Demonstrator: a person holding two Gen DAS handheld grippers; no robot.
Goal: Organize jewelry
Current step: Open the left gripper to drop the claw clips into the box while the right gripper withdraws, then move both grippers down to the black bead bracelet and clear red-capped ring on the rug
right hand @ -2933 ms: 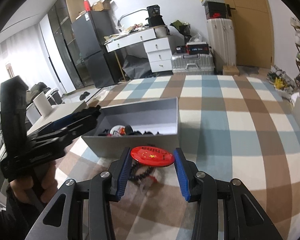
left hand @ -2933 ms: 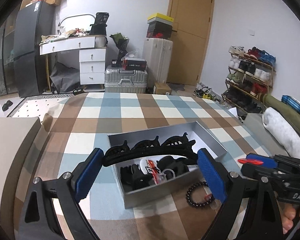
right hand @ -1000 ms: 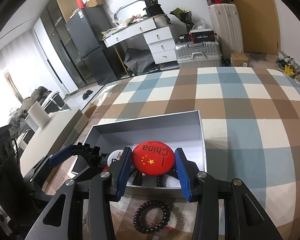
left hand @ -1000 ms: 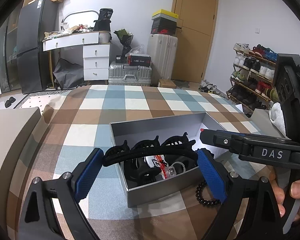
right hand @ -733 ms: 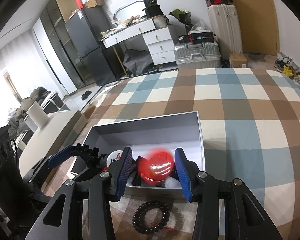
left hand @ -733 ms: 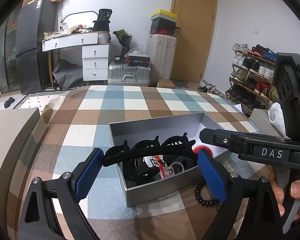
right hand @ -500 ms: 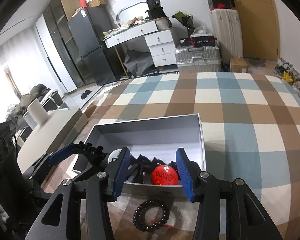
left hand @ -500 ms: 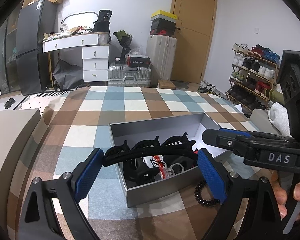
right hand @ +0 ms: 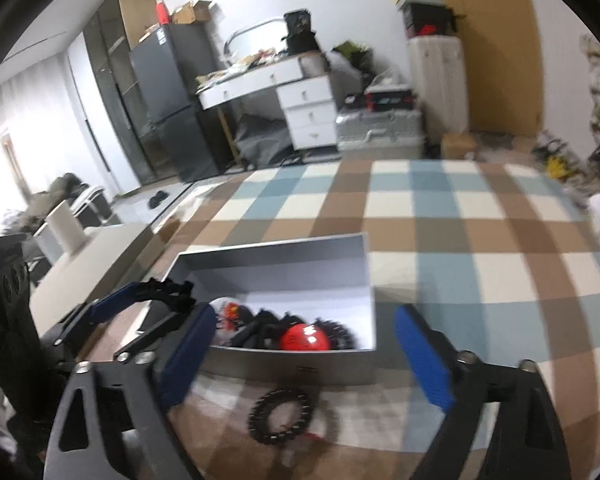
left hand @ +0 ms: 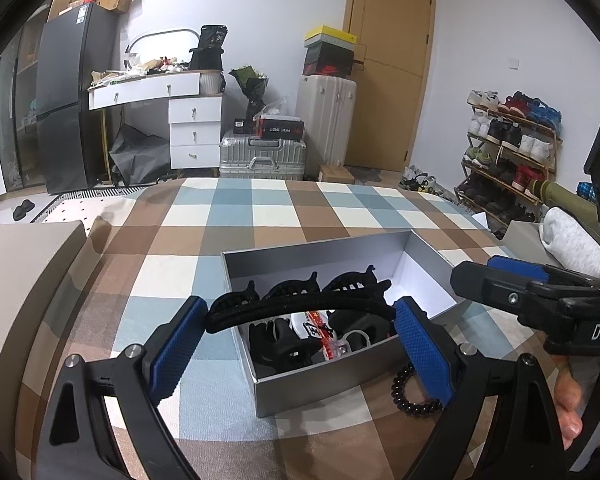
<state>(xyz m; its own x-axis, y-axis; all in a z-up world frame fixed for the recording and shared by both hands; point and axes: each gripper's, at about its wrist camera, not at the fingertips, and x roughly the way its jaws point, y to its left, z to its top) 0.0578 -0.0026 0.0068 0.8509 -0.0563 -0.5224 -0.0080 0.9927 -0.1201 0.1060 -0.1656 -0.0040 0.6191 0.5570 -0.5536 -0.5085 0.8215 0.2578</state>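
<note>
Grey cardboard box (right hand: 292,364) sits on a checked bedspread (right hand: 480,240); a red round badge (right hand: 305,337) lies inside it among black hair clips (left hand: 276,344). Right hand-held gripper (right hand: 300,356): jaws opening, wide, nothing between the pads, so its drop into the box looks finished. Left hand-held gripper (left hand: 300,336) is clamped end to end on a black headband (left hand: 300,305), held over the box's near corner. A dark bead bracelet (right hand: 282,414) lies on the bedspread just outside the front wall of the box, apart from it.

Step in hand, as judged: release done, one piece loose. Next move likely calls for lowering the right gripper onto the bracelet, pads straddling the ring; soft bedding may let the beads slip.
</note>
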